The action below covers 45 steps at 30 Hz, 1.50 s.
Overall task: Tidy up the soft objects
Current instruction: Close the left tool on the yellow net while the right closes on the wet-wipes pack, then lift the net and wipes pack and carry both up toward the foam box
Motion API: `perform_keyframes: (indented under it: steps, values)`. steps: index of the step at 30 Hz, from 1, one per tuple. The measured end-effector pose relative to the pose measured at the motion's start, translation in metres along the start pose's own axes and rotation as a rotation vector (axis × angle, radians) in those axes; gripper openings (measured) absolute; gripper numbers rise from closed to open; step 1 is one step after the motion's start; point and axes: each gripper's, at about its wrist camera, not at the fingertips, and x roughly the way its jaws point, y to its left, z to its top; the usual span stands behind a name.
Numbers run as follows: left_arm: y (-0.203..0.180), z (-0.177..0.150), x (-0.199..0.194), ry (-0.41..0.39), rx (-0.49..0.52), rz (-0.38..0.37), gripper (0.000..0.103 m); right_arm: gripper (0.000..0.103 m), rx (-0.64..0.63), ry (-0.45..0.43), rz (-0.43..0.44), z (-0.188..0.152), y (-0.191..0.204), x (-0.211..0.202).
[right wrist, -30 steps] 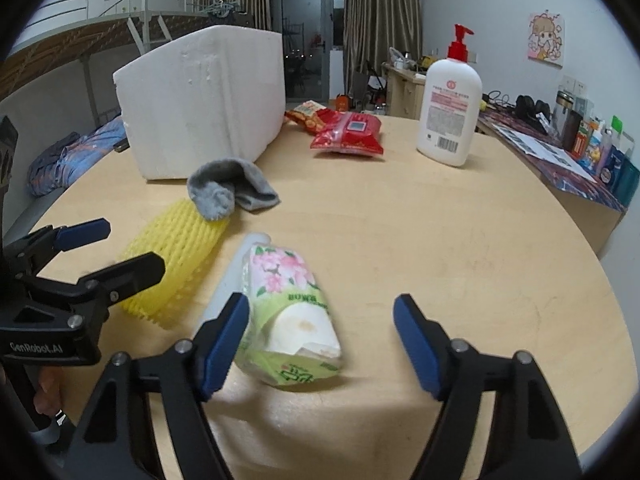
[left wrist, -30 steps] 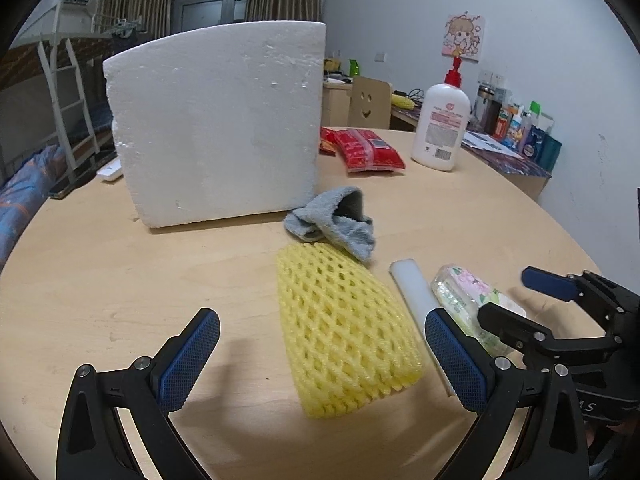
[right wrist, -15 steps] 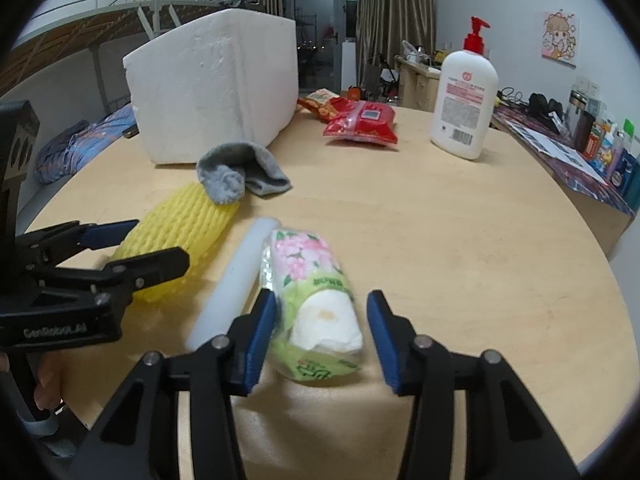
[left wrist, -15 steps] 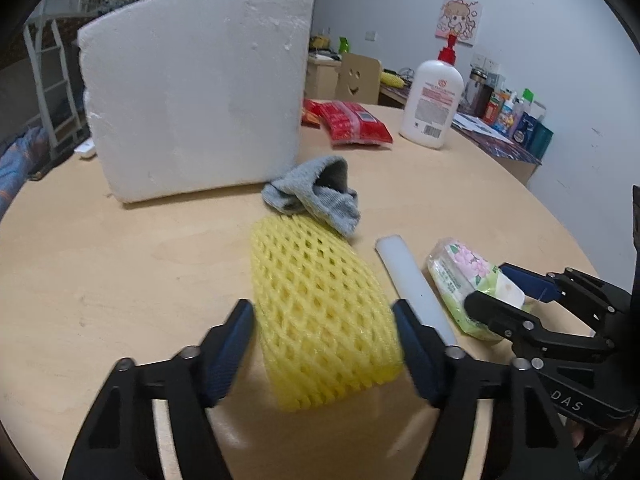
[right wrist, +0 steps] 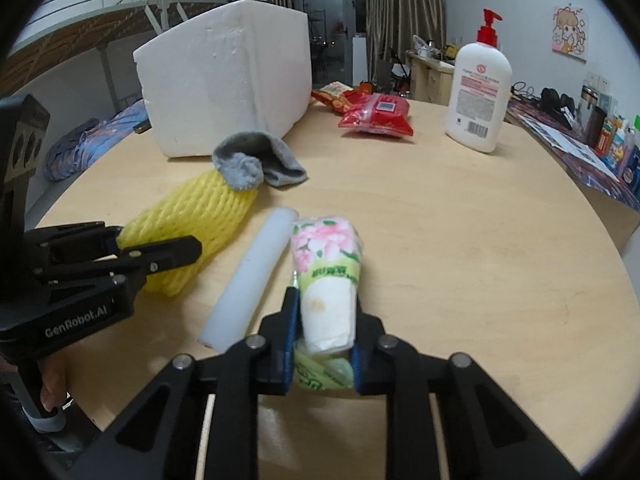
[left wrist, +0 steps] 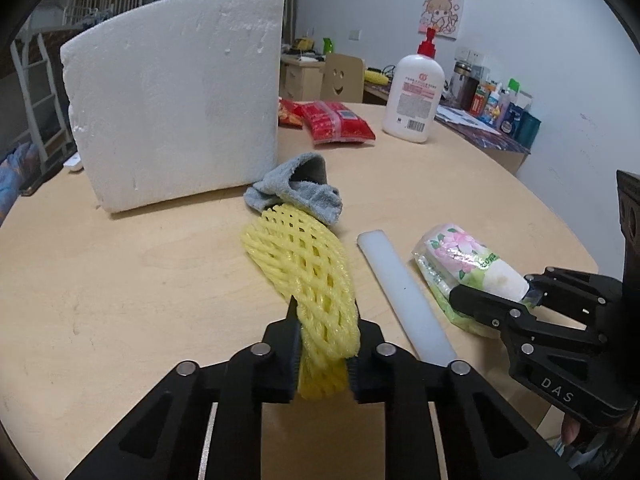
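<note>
The big white foam box [left wrist: 176, 96] stands on the round table [left wrist: 100, 288], far ahead of both pairs of fingers. The left gripper [left wrist: 325, 354] is closing, its pads pressing the yellow foam net [left wrist: 308, 272]. The right gripper [right wrist: 323, 346] is closing too, pinching the tissue pack [right wrist: 326, 276]. A white foam stick [right wrist: 252, 276] lies between them.

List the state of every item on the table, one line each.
left gripper: closing on yellow foam net
right gripper: closing on tissue pack
grey sock: crumpled, overlapping net's far end
white foam tube: lying flat
lotion bottle: upright
foam box: standing
</note>
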Motion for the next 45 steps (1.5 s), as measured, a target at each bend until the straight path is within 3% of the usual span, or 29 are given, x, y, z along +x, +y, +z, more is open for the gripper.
perform_keyframes:
  steps: [7, 19, 38, 45]
  values:
    - [0.0, 0.0, -0.008, -0.019, 0.002, -0.031, 0.015, 0.015, 0.067, -0.041, 0.009, 0.001, -0.012, -0.011]
    - [-0.004, 0.009, -0.045, -0.111, 0.024, -0.038, 0.015, 0.014, 0.125, -0.161, 0.025, 0.013, -0.022, -0.044]
    - [-0.015, 0.05, -0.122, -0.315, 0.066, 0.003, 0.015, 0.014, 0.056, -0.338, 0.036, 0.058, -0.014, -0.09]
    - [-0.014, 0.055, -0.139, -0.339, 0.066, 0.037, 0.015, 0.014, 0.053, -0.362, 0.054, 0.067, -0.012, -0.093]
